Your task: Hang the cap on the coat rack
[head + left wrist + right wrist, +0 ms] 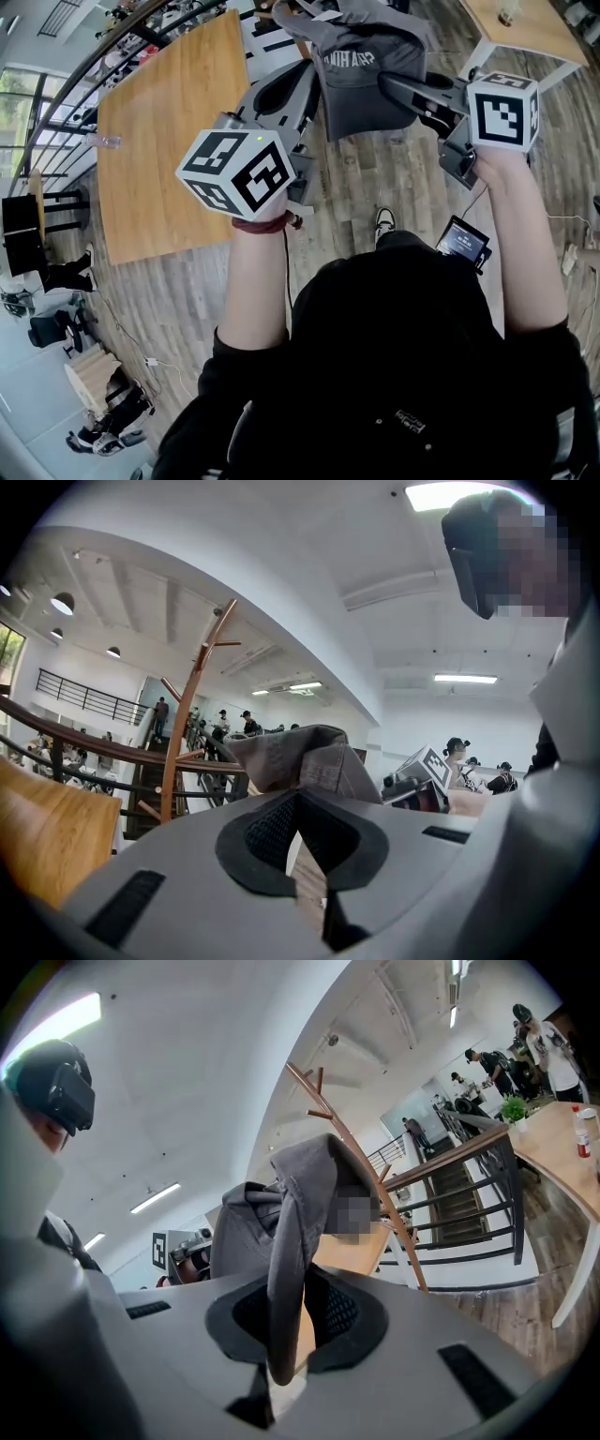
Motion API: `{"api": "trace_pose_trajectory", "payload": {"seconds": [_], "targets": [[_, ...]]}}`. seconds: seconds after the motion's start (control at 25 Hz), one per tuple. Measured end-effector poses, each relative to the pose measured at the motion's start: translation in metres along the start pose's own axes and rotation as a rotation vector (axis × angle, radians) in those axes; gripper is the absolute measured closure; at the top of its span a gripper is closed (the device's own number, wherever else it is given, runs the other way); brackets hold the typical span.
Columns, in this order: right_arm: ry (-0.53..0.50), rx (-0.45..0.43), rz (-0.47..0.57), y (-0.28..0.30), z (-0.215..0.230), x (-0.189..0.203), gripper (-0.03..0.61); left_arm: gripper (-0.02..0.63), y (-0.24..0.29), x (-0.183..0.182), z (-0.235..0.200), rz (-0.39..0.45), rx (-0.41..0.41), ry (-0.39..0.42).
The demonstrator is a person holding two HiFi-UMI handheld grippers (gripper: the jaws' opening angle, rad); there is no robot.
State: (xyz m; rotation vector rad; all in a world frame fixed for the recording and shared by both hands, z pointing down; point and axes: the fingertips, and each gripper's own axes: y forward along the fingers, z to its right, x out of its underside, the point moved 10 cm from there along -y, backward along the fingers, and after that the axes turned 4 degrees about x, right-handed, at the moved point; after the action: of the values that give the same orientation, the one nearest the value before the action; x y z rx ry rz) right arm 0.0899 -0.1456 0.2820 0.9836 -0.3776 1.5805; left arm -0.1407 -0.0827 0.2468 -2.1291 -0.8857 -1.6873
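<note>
A grey cap [361, 70] hangs in the air between my two grippers, above the wood floor. My left gripper [309, 80] is shut on the cap's left edge; in the left gripper view the grey fabric [300, 757] bunches at the tips of its pads [272, 832]. My right gripper [386, 84] is shut on the cap's other side, and a fold of the cap [295, 1232] runs down between its pads [342, 1312]. The wooden coat rack [187, 714] stands behind the cap, its branched top [323, 1101] rising above it and apart from it.
A wooden table [169, 131] lies to my left and another [525, 28] at the far right. A dark railing [66, 742] and stairs [464, 1204] run behind the rack. Several people stand in the background. A table with bottles [567, 1152] is at the right.
</note>
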Motion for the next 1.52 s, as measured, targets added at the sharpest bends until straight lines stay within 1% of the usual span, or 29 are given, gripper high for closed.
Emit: {"api": "trace_pose_trajectory", "payload": {"seconds": [0.24,0.44,0.56,0.84,0.96,1.16,1.32,1.52], "targets": [[0.001,-0.036,-0.002,-0.003,-0.003,-0.003,0.535,0.609,-0.003,-0.007,0.008,-0.013,-0.015,0.019],[0.015,-0.034,-0.016,-0.004,0.005,0.001,0.535,0.609,0.000,-0.001,0.006,-0.011,-0.024,-0.001],[0.004,-0.026,-0.031,-0.008,0.003,-0.002,0.535,0.609,0.001,-0.003,0.008,-0.014,-0.016,0.003],[-0.027,-0.055,0.032,-0.009,0.000,-0.004,0.535,0.609,0.003,-0.005,0.012,0.005,-0.009,0.048],[-0.031,-0.043,0.039,-0.006,-0.005,-0.001,0.535,0.609,-0.003,-0.007,0.009,0.012,-0.001,0.057],[-0.054,-0.029,0.063,-0.011,-0.012,-0.011,0.535,0.609,-0.002,-0.018,0.011,0.036,0.025,0.086],[-0.073,-0.021,0.085,-0.013,-0.009,-0.010,0.535,0.609,0.002,-0.016,0.010,0.062,0.038,0.101],[-0.092,-0.025,0.097,-0.020,-0.017,-0.012,0.535,0.609,-0.002,-0.019,0.018,0.083,0.055,0.105]]}}
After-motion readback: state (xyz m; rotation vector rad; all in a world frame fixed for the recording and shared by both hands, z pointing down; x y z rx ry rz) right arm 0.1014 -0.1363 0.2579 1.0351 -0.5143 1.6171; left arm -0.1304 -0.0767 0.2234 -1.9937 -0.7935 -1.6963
